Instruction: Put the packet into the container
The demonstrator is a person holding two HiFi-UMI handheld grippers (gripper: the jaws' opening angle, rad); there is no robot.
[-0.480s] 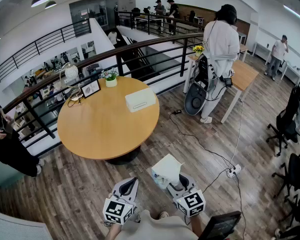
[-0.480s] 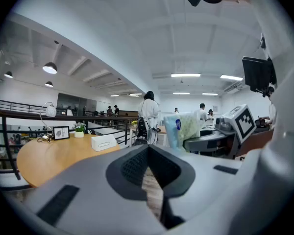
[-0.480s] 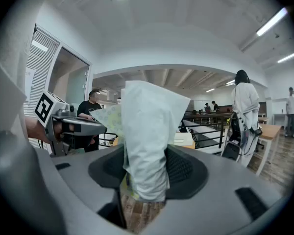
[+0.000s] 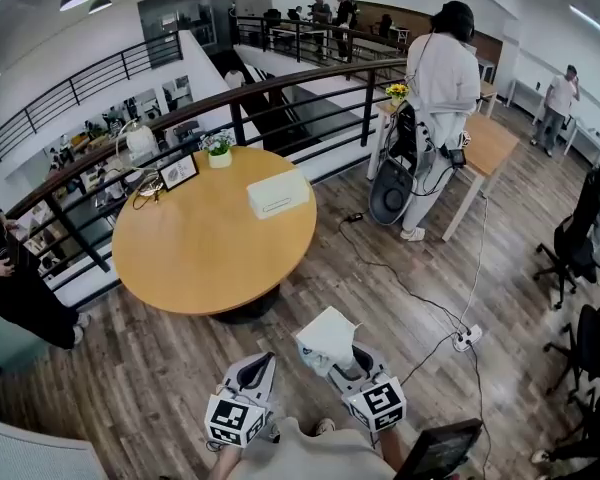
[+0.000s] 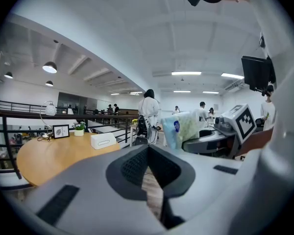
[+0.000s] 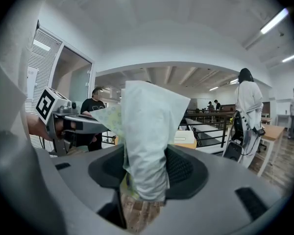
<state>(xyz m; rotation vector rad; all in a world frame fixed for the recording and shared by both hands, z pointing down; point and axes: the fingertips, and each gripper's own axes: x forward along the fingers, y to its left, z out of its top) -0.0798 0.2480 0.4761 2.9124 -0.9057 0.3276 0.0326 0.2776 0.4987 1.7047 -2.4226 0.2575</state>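
My right gripper [image 4: 338, 360] is low over the wood floor, shut on a pale green and white packet [image 4: 327, 336] that sticks up out of its jaws. In the right gripper view the packet [image 6: 149, 126] fills the middle between the pads. From the left gripper view the same packet [image 5: 183, 129] shows a blue label. My left gripper [image 4: 259, 365] hangs beside it, shut and holding nothing; its pads [image 5: 137, 165] meet at the tip. The white box container [image 4: 277, 193] lies on the far right part of the round wooden table [image 4: 200, 258], well ahead of both grippers.
A framed picture [image 4: 178, 172], a small plant [image 4: 219, 151] and a lamp [image 4: 138, 146] stand at the table's back edge. A dark railing [image 4: 280, 93] runs behind. A person in white [image 4: 440, 78] stands by a desk [image 4: 490, 148]. A cable and power strip [image 4: 467, 341] lie on the floor at the right.
The right gripper and its packet have shifted slightly left and up in the head view. The left gripper has hardly moved.
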